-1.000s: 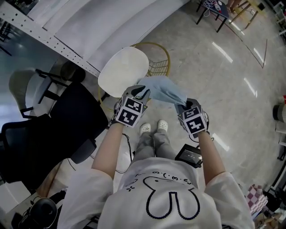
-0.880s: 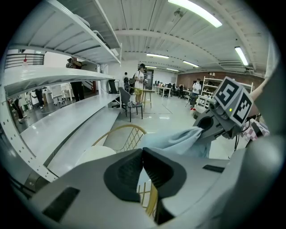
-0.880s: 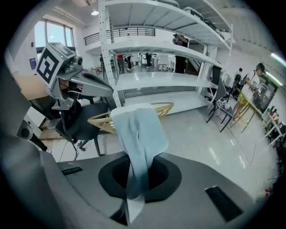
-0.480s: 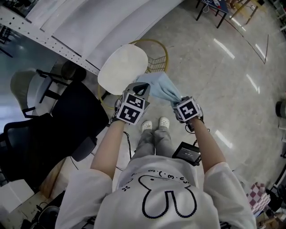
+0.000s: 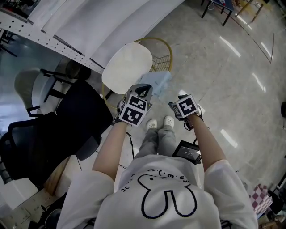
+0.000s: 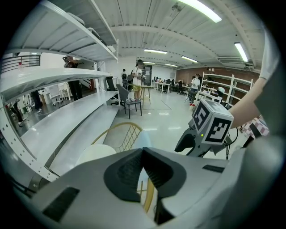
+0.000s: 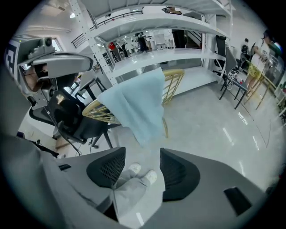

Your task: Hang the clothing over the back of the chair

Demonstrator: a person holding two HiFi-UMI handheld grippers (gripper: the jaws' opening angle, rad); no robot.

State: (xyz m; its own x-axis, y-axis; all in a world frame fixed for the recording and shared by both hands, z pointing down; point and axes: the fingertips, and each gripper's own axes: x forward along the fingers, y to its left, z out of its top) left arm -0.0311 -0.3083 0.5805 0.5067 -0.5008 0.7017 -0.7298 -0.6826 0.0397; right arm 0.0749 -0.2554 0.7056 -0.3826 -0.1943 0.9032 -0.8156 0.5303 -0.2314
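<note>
Right claw (image 7: pixel 142 152) just popped wide, off the light-blue garment (image 7: pixel 134 107).
It drapes the gold chair back (image 7: pixel 100 112); left claw (image 6: pixel 143 154) pinched closed.

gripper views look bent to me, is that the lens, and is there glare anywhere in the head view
Left gripper view: fisheye curve, dark corners, ceiling lights blown out. Right gripper view: same curve, the shelves bow, the blue cloth is sharp. Head view: bright streaks of glare on the floor.
</note>
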